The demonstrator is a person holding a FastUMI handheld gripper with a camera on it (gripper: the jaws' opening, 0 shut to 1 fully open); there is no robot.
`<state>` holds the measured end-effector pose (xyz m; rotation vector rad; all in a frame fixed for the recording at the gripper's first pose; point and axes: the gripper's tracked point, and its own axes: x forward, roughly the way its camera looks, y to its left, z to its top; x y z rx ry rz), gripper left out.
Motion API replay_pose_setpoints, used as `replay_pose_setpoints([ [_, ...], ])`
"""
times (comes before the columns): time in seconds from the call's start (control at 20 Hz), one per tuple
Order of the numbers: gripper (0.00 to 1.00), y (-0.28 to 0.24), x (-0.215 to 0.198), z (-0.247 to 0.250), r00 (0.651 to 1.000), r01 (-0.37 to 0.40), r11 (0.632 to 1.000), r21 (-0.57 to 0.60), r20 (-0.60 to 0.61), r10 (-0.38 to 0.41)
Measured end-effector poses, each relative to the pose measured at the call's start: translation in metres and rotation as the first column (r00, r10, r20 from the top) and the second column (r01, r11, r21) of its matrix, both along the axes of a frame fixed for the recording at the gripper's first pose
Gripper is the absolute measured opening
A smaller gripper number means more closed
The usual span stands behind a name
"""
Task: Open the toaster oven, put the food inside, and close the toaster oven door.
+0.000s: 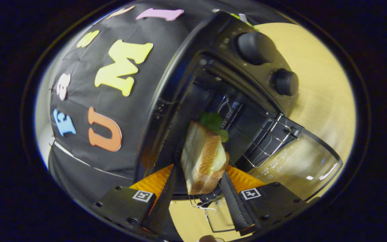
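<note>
**Q:** State the claw condition.

**A:** My gripper (202,188) is closed on the sandwich (203,158). Both fingers (235,201) press its flanks, crust side facing me, with a green leaf (213,122) projecting from its far end. The jaws stand only as far apart as the sandwich is thick.

**Q:** Where is the load relative to the toaster oven (220,84)?

**A:** At its mouth. The far end of the sandwich reaches into the dark cavity; the near end sits between my fingers, just outside the front edge.

**Q:** Door position?

**A:** The glass door (301,164) is swung fully away from the opening, hinged at the oven's lower edge. Its inner face lies just beside my right finger.

**Q:** Clearance?

**A:** Inside the oven, the wire rack (264,141) runs beside the sandwich on the door side; whether they touch, I cannot tell. Open room shows between the sandwich and the opposite frame edge. The two knobs (255,47) sit on the oven's panel, well apart from the load. The wooden table (321,84) lies beyond the oven.
</note>
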<state>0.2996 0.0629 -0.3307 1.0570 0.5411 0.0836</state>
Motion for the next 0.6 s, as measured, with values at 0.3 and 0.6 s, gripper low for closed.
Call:
replay_pose_setpoints([
  [0.3, 0.92, 0.013, -0.020, -0.015, 0.984, -0.163, 0.955, -0.246, -0.108, 0.140],
  [0.6, 0.93, 0.008, -0.040, -0.023, 0.952, -0.281, 0.864, -0.419, -0.236, 0.195],
])
